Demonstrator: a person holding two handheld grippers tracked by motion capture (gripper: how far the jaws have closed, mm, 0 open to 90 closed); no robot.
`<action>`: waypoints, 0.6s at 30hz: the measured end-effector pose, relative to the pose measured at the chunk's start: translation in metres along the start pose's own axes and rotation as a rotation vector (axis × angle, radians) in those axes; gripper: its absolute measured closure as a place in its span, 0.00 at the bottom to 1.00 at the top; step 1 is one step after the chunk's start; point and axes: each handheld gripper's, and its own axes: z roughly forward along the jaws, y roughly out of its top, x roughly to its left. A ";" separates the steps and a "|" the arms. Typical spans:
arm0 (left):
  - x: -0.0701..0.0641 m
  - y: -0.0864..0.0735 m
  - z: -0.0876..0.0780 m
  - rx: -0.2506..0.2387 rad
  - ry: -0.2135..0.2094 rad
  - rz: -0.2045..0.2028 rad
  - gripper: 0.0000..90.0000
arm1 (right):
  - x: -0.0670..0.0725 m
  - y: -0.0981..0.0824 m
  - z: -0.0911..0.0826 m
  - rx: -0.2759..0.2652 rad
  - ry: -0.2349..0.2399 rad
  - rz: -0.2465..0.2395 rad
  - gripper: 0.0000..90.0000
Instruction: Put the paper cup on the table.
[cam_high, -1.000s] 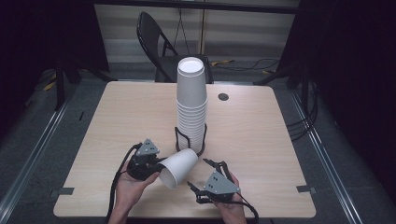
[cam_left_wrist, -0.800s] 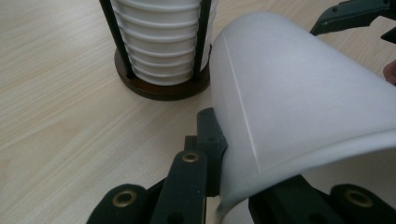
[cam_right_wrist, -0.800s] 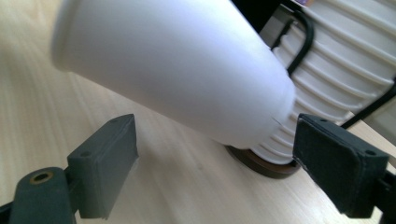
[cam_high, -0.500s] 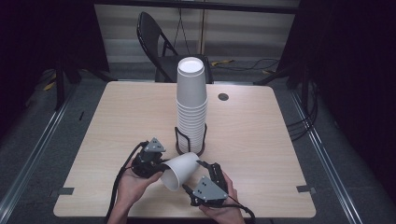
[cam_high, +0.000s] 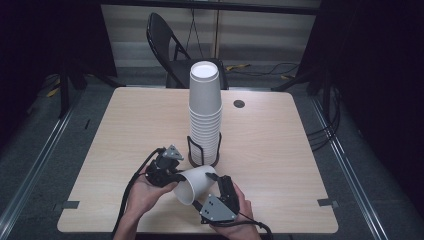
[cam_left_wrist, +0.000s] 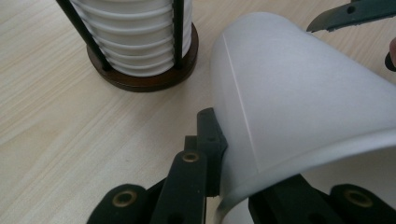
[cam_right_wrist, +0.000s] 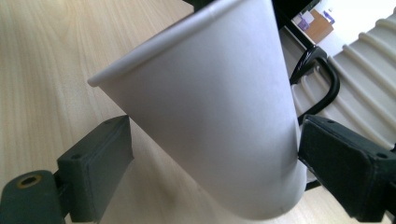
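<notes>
A single white paper cup (cam_high: 197, 182) lies tilted above the table's near middle, with its mouth toward the lower left. My left gripper (cam_high: 178, 181) is shut on the cup's rim; in the left gripper view the left gripper (cam_left_wrist: 229, 172) has one jaw outside the cup (cam_left_wrist: 299, 102) and one inside. My right gripper (cam_high: 220, 184) comes from the near side, open. In its view the right gripper (cam_right_wrist: 215, 163) straddles the narrow end of the cup (cam_right_wrist: 210, 116), with a gap at the left pad (cam_right_wrist: 100, 168). A tall stack of cups (cam_high: 205, 110) stands in a black wire holder (cam_high: 191, 147).
The holder's dark round base (cam_left_wrist: 144, 79) sits just beyond the held cup. A small dark round cap (cam_high: 239, 104) is set into the wooden table (cam_high: 125, 125) behind the stack. A folding chair (cam_high: 167, 45) stands past the far edge, and cables lie on the floor.
My right gripper has moved left and in toward the cup, so its jaws now stand on both sides of the narrow end. The left gripper and cup have hardly moved.
</notes>
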 end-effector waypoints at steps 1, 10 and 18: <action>0.000 0.002 0.000 0.008 0.000 0.003 0.97 | 0.001 0.002 0.000 -0.005 0.003 -0.012 0.10; -0.006 0.008 0.006 0.023 -0.024 0.013 0.98 | 0.006 0.009 0.004 -0.050 0.011 -0.040 0.09; -0.008 0.010 0.006 0.012 -0.029 0.007 0.98 | 0.004 0.014 0.008 -0.056 0.013 -0.036 0.08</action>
